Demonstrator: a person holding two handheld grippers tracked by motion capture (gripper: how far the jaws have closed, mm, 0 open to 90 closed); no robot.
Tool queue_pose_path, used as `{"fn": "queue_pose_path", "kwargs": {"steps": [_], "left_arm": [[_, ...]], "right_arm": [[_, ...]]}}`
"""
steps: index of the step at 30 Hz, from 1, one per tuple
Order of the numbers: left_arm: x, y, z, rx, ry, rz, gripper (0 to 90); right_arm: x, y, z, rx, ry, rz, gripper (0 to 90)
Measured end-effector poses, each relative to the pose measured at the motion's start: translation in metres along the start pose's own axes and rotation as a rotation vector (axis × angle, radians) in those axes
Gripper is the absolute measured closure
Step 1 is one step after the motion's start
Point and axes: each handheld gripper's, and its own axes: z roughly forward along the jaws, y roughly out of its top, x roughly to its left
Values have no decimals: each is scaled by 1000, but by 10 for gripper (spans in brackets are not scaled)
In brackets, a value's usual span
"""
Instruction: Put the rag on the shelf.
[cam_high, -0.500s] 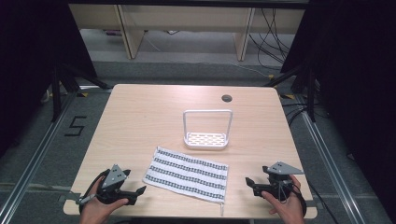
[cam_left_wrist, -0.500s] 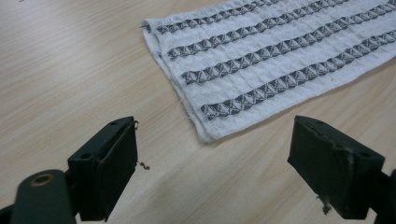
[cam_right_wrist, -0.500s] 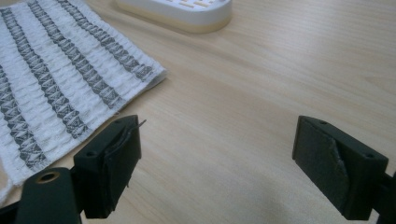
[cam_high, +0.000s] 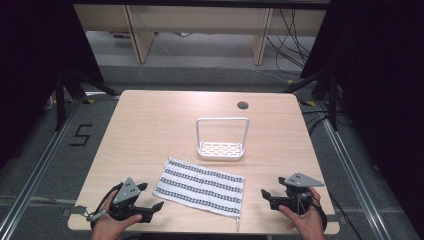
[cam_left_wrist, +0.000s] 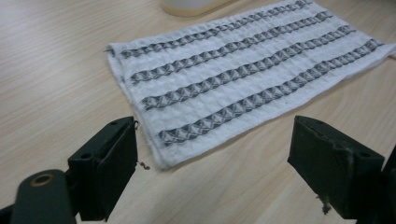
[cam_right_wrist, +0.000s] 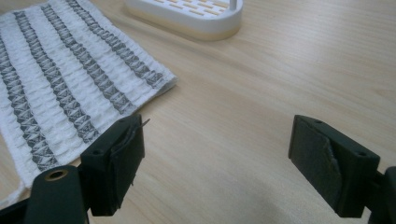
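A white cloth with dark patterned stripes (cam_high: 201, 186) lies flat near the table's front edge, also in the left gripper view (cam_left_wrist: 243, 70) and the right gripper view (cam_right_wrist: 65, 79). Behind it stands a white rack with a slotted base and tall loop handle (cam_high: 221, 141), whose base (cam_right_wrist: 187, 14) shows in the right gripper view. My left gripper (cam_high: 151, 196) rests left of the cloth, jaws open and holding nothing (cam_left_wrist: 215, 172). My right gripper (cam_high: 265, 195) sits right of the cloth, jaws open over bare wood (cam_right_wrist: 217, 172).
The light wooden table (cam_high: 150, 125) has a round cable hole (cam_high: 243, 105) at the back right. Metal floor rails run along both sides, and wooden furniture legs and cables lie beyond the far edge.
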Motion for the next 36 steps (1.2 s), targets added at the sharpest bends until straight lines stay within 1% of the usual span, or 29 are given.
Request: {"fn": "queue_pose_path", "kwargs": {"steps": [1, 3, 4, 5, 6, 7, 10, 11, 12, 13, 14, 16, 17, 18, 19, 20, 21, 22, 23, 26, 28, 29, 30, 31, 32, 33, 34, 35, 36], "left_arm": [[-2, 1, 1, 6, -7, 13, 148], [-9, 2, 5, 2, -21, 1, 151], [-12, 3, 7, -3, -23, 16, 151], [-15, 4, 8, 10, -27, 16, 152], [-19, 6, 12, 10, -43, 28, 152], [-21, 8, 13, 24, -47, 52, 153], [-26, 10, 19, 10, -54, 59, 155], [-28, 12, 20, 24, -59, 73, 155], [-28, 14, 20, 43, -61, 103, 157], [-31, 14, 23, 14, -74, 75, 158], [-32, 16, 22, 32, -66, 86, 158], [-33, 17, 25, 26, -69, 95, 158], [-37, 18, 27, 6, -84, 80, 158], [-38, 20, 28, 20, -86, 98, 160], [-41, 20, 30, 5, -91, 86, 161], [-41, 20, 30, 5, -91, 86, 161], [-43, 23, 33, 23, -96, 107, 162], [-44, 24, 34, 33, -97, 119, 163], [-48, 24, 38, 4, -106, 93, 164], [-50, 27, 41, 14, -111, 106, 164], [-53, 30, 45, 9, -121, 106, 164], [-56, 32, 49, 5, -137, 106, 164], [-56, 32, 49, 5, -137, 106, 165], [-60, 34, 53, -10, -142, 94, 165], [-61, 36, 53, 24, -137, 127, 169], [-63, 36, 56, 3, -150, 118, 172], [-66, 37, 57, 11, -152, 117, 174], [-69, 39, 61, 1, -160, 127, 180], [-69, 39, 61, 1, -160, 127, 183]], "right_arm": [[0, 0, 0, 0, 0, -4, 198], [-1, 2, 0, -11, 0, -39, 204], [-1, 3, 1, -10, 0, -36, 209], [0, 3, 1, -11, -4, -32, 214], [-1, 4, 1, -10, 3, -35, 218], [-1, 5, 2, -10, 7, -39, 229], [0, 7, 4, -20, 14, -34, 257], [2, 7, 4, -20, 10, -20, 261], [1, 9, 5, -19, 12, -23, 270], [3, 10, 4, -6, 10, -4, 276], [0, 11, 6, -24, 8, -45, 279], [1, 13, 7, -20, -1, -59, 284], [1, 14, 8, -18, 11, -57, 288], [1, 15, 8, -14, 26, -62, 293], [4, 14, 8, -17, 28, -38, 297], [4, 14, 8, -17, 28, -38, 297], [4, 15, 7, -22, 10, -36, 298], [4, 15, 7, -18, 15, -34, 298], [3, 16, 7, -23, 20, -45, 299], [6, 18, 8, -25, 24, -27, 303], [7, 20, 11, -34, 35, -34, 303], [7, 23, 12, -35, 26, -65, 306], [7, 23, 12, -35, 26, -65, 306], [9, 25, 14, -39, 34, -56, 309], [9, 27, 15, -30, 39, -70, 322], [10, 28, 16, -23, 38, -69, 325], [12, 28, 17, -16, 38, -52, 326], [10, 31, 20, -19, 45, -87, 339], [10, 31, 20, -19, 45, -87, 339]]}}
